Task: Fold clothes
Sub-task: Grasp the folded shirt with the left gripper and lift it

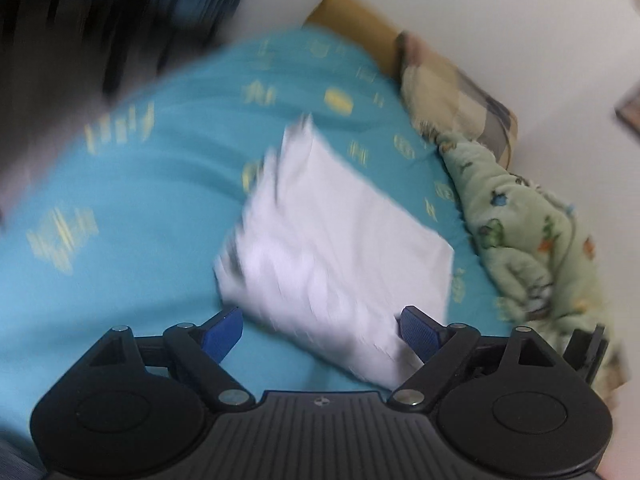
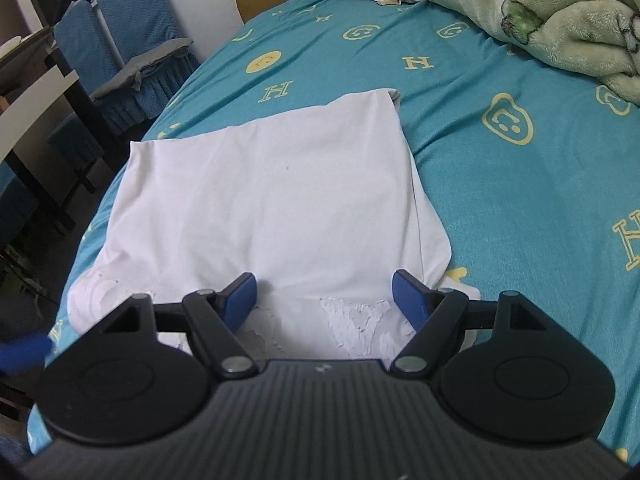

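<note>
The left wrist view is smeared by motion blur, so edges and prints in it are hard to make out; its top left corner is a dark streak with nothing readable. In the right wrist view the black gripper body fills the bottom and hides the near edge of the white garment (image 2: 272, 200). Only the two grippers show; the hands holding them are out of frame.

The white garment lies folded into a rough rectangle on a bed with a turquoise sheet (image 2: 500, 184) printed with yellow smiley faces and letter H shapes. A cracked white print shows on the cloth's near part, partly covered by the gripper. In the left wrist view the same garment (image 1: 340, 240) appears as a pale blurred slab on the sheet.

A pale green fleece blanket (image 2: 560, 12) with small cartoon figures is bunched along the far right of the bed, well apart from the garment. A pillow (image 1: 452, 92) sits beyond it against a white wall. Left of the bed stand blue-covered chairs (image 2: 120, 40) and the corner of a white table.

The right gripper (image 2: 324, 300) points down over the near part of the garment, jaws spread wide, nothing pinched between the blue pads. The left gripper (image 1: 322, 334) also tilts down at the bed, jaws spread wide over the garment's near corner, gripping nothing. A blurred blue tip at the lower left edge of the right wrist view seems to be that left gripper.
</note>
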`<state>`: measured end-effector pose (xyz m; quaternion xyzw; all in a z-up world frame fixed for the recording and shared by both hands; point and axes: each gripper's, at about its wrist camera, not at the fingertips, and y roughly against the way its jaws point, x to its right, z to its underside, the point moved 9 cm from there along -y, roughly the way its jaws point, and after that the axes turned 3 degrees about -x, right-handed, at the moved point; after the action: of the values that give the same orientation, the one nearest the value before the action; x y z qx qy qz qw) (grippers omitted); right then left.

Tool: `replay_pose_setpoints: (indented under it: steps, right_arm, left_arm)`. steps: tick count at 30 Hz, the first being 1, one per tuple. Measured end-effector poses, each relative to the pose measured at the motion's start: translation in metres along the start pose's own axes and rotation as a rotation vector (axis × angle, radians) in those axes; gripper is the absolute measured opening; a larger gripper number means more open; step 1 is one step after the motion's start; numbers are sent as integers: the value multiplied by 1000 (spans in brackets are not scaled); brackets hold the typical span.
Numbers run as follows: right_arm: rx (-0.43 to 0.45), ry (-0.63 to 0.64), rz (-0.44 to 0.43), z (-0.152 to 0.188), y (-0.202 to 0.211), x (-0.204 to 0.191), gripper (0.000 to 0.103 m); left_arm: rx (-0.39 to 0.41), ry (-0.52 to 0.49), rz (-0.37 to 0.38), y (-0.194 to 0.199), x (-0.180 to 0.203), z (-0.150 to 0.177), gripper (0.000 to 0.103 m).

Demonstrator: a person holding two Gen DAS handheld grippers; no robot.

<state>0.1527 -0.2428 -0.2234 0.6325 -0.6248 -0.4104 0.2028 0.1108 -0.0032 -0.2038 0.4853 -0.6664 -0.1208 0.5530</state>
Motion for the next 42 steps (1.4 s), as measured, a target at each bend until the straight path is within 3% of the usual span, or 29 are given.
replay_pose_setpoints:
  steps: [2, 5, 7, 9, 14, 18, 20, 22, 25, 27, 31, 33, 35, 37, 39, 41, 42]
  right_arm:
    - [1, 0, 0, 0, 0, 0, 76]
    - [1, -2, -1, 0, 1, 1, 76]
    - [1, -7, 0, 0, 2, 2, 76]
    - [1, -8, 4, 1, 2, 2, 76]
    - [-4, -8, 17, 0, 3, 0, 76]
    - [18, -84, 5, -4, 16, 5, 76]
    - [44, -185, -50, -7, 30, 9, 77]
    - [47, -338, -169, -4, 43, 11, 79]
    - [2, -521, -352, 12, 54, 4, 90]
    - [-46, -609, -440, 26, 53, -3, 91]
    - [-201, -746, -517, 53, 26, -18, 91]
    - [-224, -822, -505, 60, 12, -12, 91]
    - [-191, -879, -477, 60, 6, 1, 89]
    - [-140, -911, -449, 57, 7, 16, 74]
    - [-91, -926, -397, 56, 11, 31, 67]
    - [-62, -940, -356, 56, 11, 43, 52]
    - [-63, -947, -345, 57, 10, 47, 38]
  left_arm:
    - [-36, 129, 7, -18, -17, -3, 86]
    - [-15, 324, 66, -33, -39, -14, 82]
    - [-6, 387, 119, -37, -42, -19, 80]
    - [-5, 385, 126, -40, -39, -20, 77]
    - [12, 266, 18, -45, -33, -19, 51]
    - [22, 268, 16, -42, -34, -16, 44]
    - [24, 283, 28, -40, -36, -15, 38]
    - [27, 291, 37, -38, -36, -15, 35]
    - [30, 300, 51, -38, -38, -15, 32]
    - [30, 315, 64, -37, -41, -16, 32]
    - [31, 347, 88, -39, -43, -17, 29]
    - [33, 348, 91, -39, -43, -17, 28]
    - [36, 350, 94, -39, -42, -16, 26]
    - [38, 351, 97, -39, -41, -16, 25]
    - [43, 350, 104, -38, -39, -15, 24]
    - [45, 339, 109, -35, -36, -14, 22]
    - [47, 334, 112, -34, -34, -13, 22]
